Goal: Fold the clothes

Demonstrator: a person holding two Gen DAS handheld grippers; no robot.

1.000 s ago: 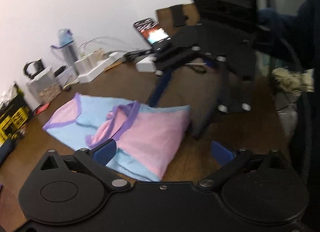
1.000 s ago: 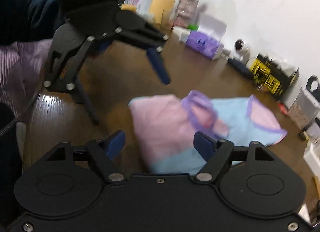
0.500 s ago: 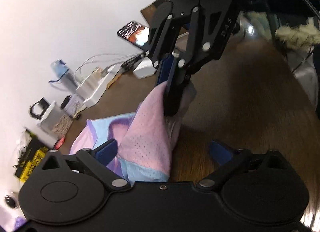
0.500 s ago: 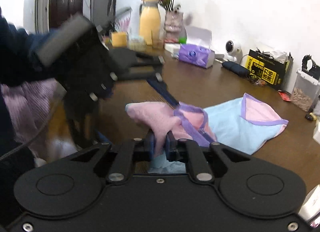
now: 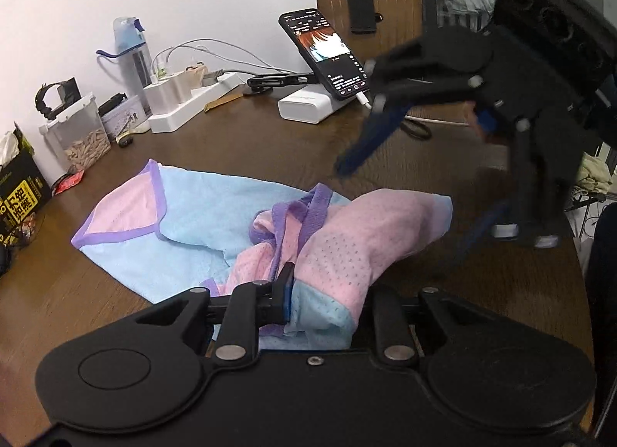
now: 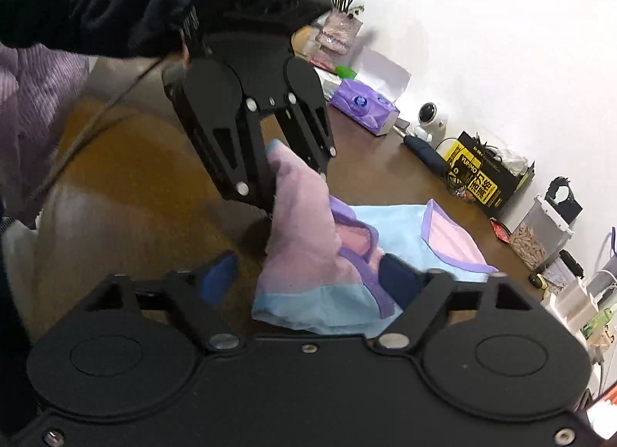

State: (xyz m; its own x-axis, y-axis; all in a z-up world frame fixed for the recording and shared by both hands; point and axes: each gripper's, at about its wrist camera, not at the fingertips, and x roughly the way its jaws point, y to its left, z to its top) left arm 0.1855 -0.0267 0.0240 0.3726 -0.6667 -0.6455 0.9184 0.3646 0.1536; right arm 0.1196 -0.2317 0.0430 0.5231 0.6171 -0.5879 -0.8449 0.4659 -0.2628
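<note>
Here the small pink and light-blue mesh garment with purple trim (image 5: 216, 223) lies on the dark brown wooden bench (image 5: 270, 150), one flat corner spread toward the wall and the nearer part bunched up. The left hand-held gripper (image 5: 304, 292) is clamped on the garment's near edge, where pink meets a light-blue hem; in the right wrist view its fingers pinch a raised peak of pink cloth off the bench. The right hand-held gripper (image 6: 308, 277) has its blue pads spread wide, with a fold of the garment lying between them but not pinched; in the left wrist view it hangs blurred above the bench just beside the pink end. The step in hand looks like one side being gathered for a fold. The next move likely calls for the right gripper to close on the hem so both share the edge, then carry it over the flat blue part. Thin mesh may slip or bunch, so the pull should be even.
</note>
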